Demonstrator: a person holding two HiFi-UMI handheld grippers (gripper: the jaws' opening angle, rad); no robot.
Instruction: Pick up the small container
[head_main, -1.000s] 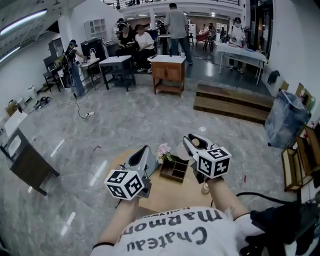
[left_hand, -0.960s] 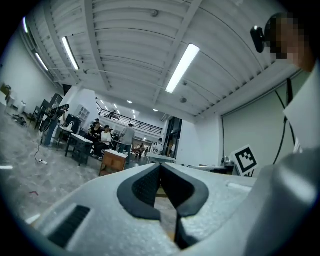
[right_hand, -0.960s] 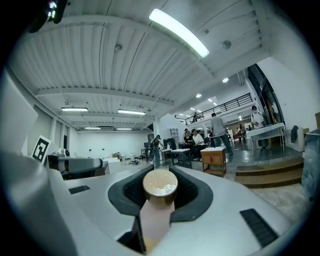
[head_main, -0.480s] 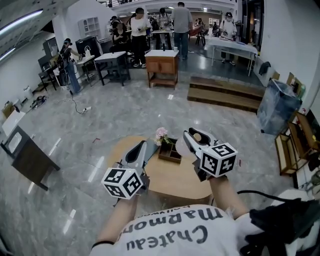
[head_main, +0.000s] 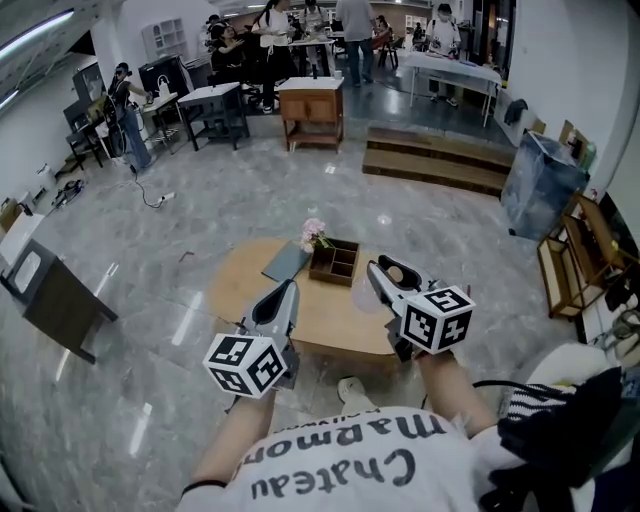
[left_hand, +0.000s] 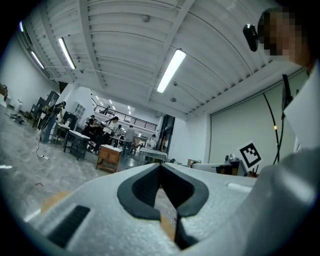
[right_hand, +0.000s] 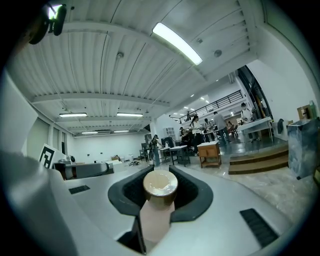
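The fingers of the right gripper hide the base of the small container.

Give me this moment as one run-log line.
left tool: shut, empty | right tool: shut on small container | table: ahead, container off it

floor: grey stone, polished, glossy | round table: pale wood, matt | divided box: dark wood | left gripper, right gripper: grey matt plastic, black rubbery pads | small container: smooth, pale body, tan lid | shirt: cloth
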